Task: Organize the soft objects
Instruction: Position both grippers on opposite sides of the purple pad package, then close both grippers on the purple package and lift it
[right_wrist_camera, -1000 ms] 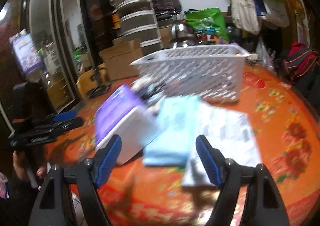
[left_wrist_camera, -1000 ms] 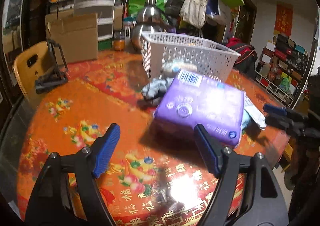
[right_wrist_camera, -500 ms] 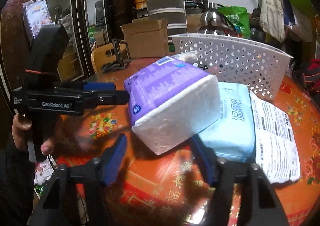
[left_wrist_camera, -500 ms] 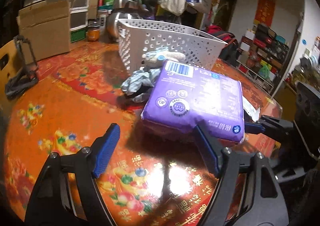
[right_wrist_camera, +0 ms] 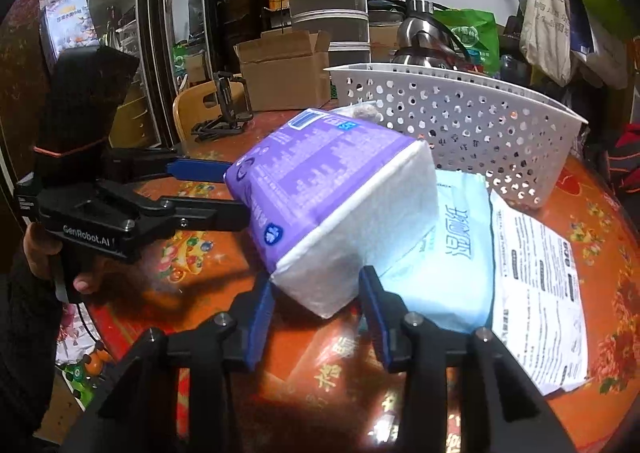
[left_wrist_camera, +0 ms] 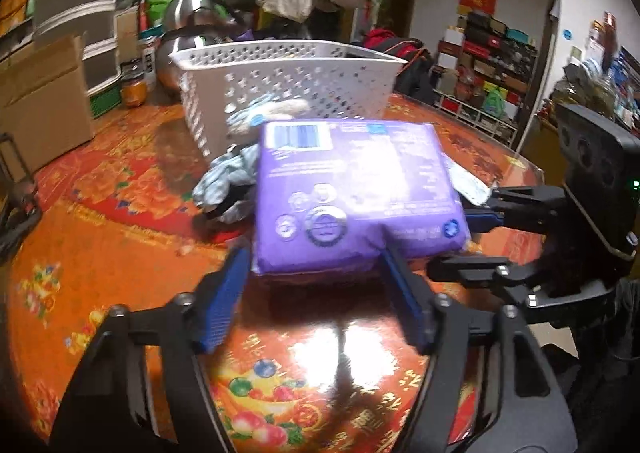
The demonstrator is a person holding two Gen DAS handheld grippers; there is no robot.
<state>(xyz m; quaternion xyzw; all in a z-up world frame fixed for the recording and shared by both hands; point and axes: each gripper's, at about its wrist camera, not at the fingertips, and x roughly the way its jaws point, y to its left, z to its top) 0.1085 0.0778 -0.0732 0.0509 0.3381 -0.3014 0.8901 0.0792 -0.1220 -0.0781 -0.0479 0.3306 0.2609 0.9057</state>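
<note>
A purple soft pack point(left_wrist_camera: 356, 201) lies on the orange table, its white end point(right_wrist_camera: 352, 229) toward the right wrist view. My left gripper point(left_wrist_camera: 316, 301) is open, its blue pads level with the pack's near edge on either side. My right gripper point(right_wrist_camera: 316, 313) is open, its pads flanking the pack's white corner. A light blue tissue pack point(right_wrist_camera: 448, 253) lies beneath and beside it. A grey-blue cloth point(left_wrist_camera: 228, 181) and a small plush point(left_wrist_camera: 264, 113) lie by the white basket point(left_wrist_camera: 288, 73).
A white printed plastic bag point(right_wrist_camera: 536, 261) lies right of the blue pack. The perforated basket point(right_wrist_camera: 460, 117) stands behind. A cardboard box point(right_wrist_camera: 280, 69), a yellow chair point(right_wrist_camera: 192, 109) and a black clamp point(right_wrist_camera: 224, 109) are at the far left. The table edge is near both grippers.
Both grippers have moved in close to the purple pack from opposite sides, and their jaws have narrowed around its edges. The pack looks unmoved on the table.
</note>
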